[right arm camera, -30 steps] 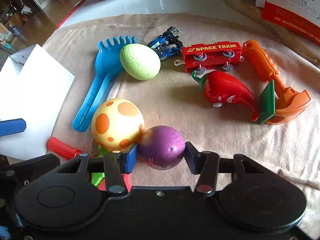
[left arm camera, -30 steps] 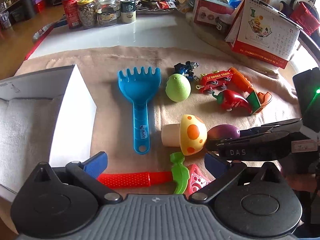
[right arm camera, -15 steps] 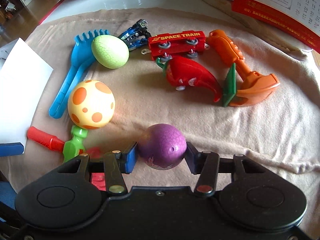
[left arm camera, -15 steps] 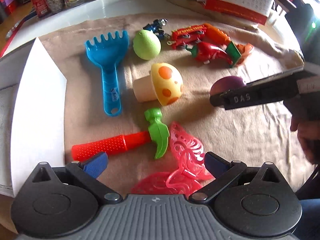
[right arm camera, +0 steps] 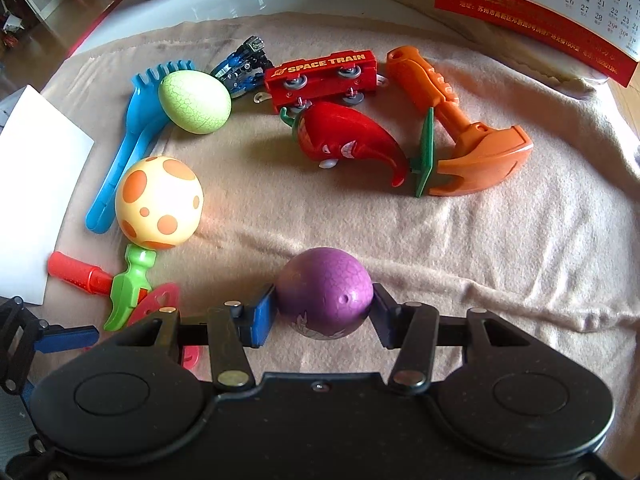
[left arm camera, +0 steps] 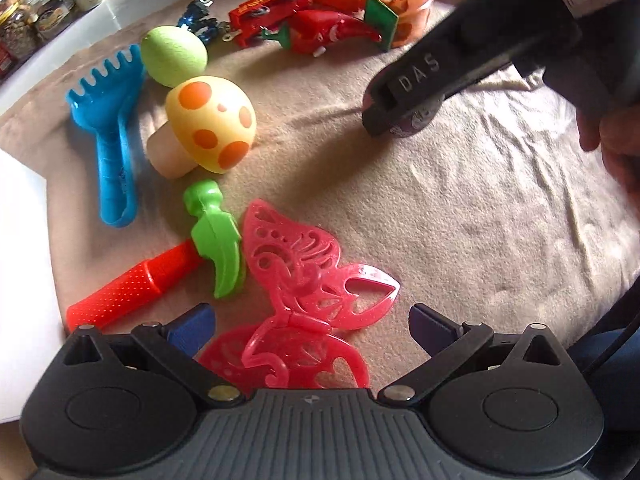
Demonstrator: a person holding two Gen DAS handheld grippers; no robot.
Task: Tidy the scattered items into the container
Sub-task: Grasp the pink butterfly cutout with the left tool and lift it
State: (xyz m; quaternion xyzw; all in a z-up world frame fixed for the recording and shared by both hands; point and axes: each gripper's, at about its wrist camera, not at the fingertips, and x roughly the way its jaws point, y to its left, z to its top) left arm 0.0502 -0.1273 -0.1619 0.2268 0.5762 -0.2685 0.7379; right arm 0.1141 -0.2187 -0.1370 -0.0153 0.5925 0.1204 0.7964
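The purple egg [right arm camera: 325,293] sits clamped in the right gripper [right arm camera: 324,312], now lifted clear of the spotted mushroom [right arm camera: 159,202] it lay against a second ago, near the beige cloth's [right arm camera: 500,240] front edge. The left gripper [left arm camera: 312,320], jaws apart and empty, has dropped over the pink butterfly [left arm camera: 304,280]; the white container [right arm camera: 36,184] waits at the left edge.

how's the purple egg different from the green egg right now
The purple egg is clamped between the right gripper pads; the green egg lies free on the blanket. The purple one sits apart from the other toys, while the green one rests against the blue rake. Colour differs: purple versus pale green. Both share a crackle-patterned shell and egg shape.
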